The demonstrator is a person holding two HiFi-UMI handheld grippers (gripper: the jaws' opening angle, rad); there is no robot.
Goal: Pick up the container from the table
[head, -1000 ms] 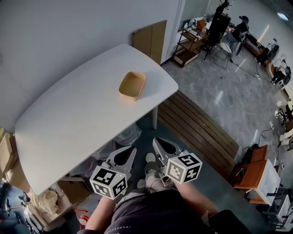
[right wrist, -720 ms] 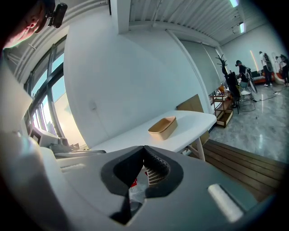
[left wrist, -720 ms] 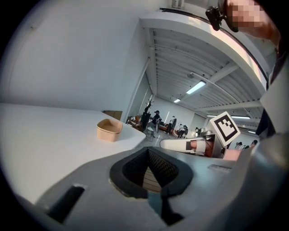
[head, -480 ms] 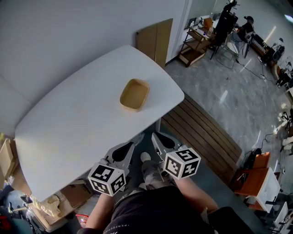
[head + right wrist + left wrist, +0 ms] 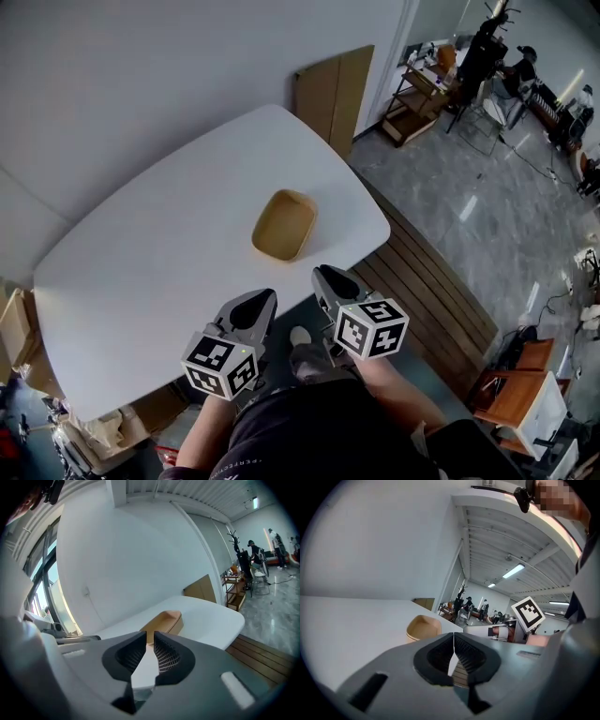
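Note:
A tan, shallow container [image 5: 283, 225] sits on the white table [image 5: 159, 262], toward its right end; it also shows as the container [image 5: 423, 627] in the left gripper view and the container [image 5: 164, 622] in the right gripper view. My left gripper [image 5: 260, 298] hovers at the table's near edge, its jaws shut with nothing between them. My right gripper [image 5: 323, 276] is beside it, just short of the container; its jaws have just been opening and stand a little apart, with nothing between them.
A wooden slatted platform [image 5: 431, 281] lies right of the table on the grey floor. A brown board [image 5: 333, 89] leans on the wall behind the table. Boxes and bags [image 5: 89, 436] sit under the table's left end. People and racks [image 5: 487, 56] stand far off.
Both grippers have moved forward toward the table and the container, which now lies closer. The right gripper's jaws have parted slightly.

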